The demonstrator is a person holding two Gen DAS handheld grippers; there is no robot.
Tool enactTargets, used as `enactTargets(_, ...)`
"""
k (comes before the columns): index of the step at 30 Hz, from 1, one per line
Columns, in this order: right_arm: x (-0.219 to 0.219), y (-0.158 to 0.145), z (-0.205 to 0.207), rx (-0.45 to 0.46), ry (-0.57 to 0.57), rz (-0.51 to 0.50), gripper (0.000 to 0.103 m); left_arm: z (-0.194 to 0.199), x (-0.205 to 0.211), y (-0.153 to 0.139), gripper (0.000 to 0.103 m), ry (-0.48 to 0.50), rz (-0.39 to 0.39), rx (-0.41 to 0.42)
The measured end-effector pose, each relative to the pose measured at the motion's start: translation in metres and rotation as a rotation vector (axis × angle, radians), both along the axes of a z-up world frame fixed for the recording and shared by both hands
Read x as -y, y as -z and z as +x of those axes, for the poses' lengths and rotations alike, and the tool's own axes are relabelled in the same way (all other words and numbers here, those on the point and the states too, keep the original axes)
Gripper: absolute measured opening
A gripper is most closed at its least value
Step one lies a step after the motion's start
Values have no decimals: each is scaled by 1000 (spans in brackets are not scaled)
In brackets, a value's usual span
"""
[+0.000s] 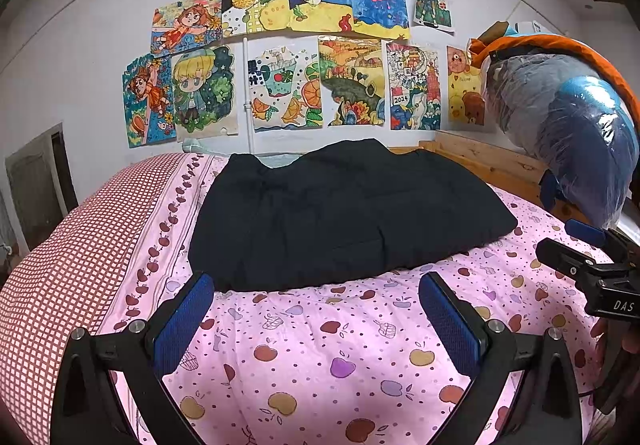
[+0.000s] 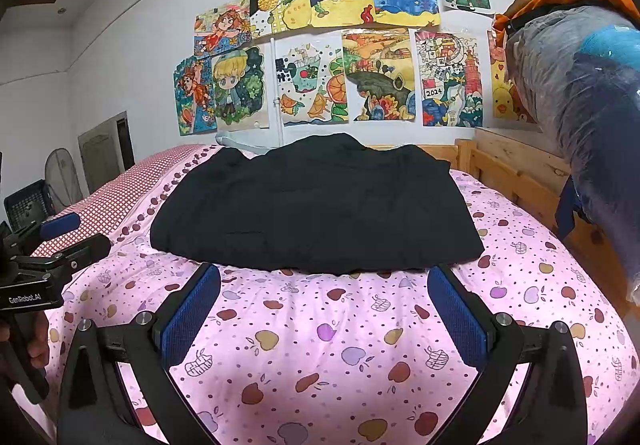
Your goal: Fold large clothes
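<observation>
Pink apple-print bedsheet (image 1: 320,345) covers the bed, and on it, toward the wall side, lies the black fabric garment (image 1: 344,217), already gathered into a thick, roughly rectangular bundle with soft wrinkles and a puffy, rounded near edge. Its far edge looks uneven (two humps show against the wall). Just short of the garment's near edge, the left gripper (image 1: 316,325) hangs over bare sheet with its blue-padded fingers spread wide and nothing between them; the right gripper (image 2: 324,317) does the same, jaws apart and empty, also just short of that edge.

Judging from this, the bundle is bulky and slippery-looking, so a pinch that catches only the top layer could peel it open and undo the fold. The loose sheet might also be nipped along with the cloth.

Beyond the garment, a wooden bed rail (image 1: 492,165) runs along its right, a plastic-wrapped grey and blue bundle (image 1: 572,125) sits above that rail, and colourful children's drawings (image 1: 304,49) fill the wall behind.
</observation>
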State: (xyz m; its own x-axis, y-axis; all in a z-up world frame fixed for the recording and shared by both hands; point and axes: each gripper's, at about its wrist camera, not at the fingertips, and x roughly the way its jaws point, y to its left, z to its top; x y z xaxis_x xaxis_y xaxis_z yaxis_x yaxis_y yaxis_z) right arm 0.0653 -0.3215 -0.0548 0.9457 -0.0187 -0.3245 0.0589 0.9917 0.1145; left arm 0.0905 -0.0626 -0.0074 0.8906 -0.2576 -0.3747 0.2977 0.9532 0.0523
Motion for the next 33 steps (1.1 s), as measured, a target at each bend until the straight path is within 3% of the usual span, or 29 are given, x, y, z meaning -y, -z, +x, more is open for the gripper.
enactTargets(33, 7, 3, -2, -1, 6, 2, 102, 0, -1, -2, 103, 8, 2, 2)
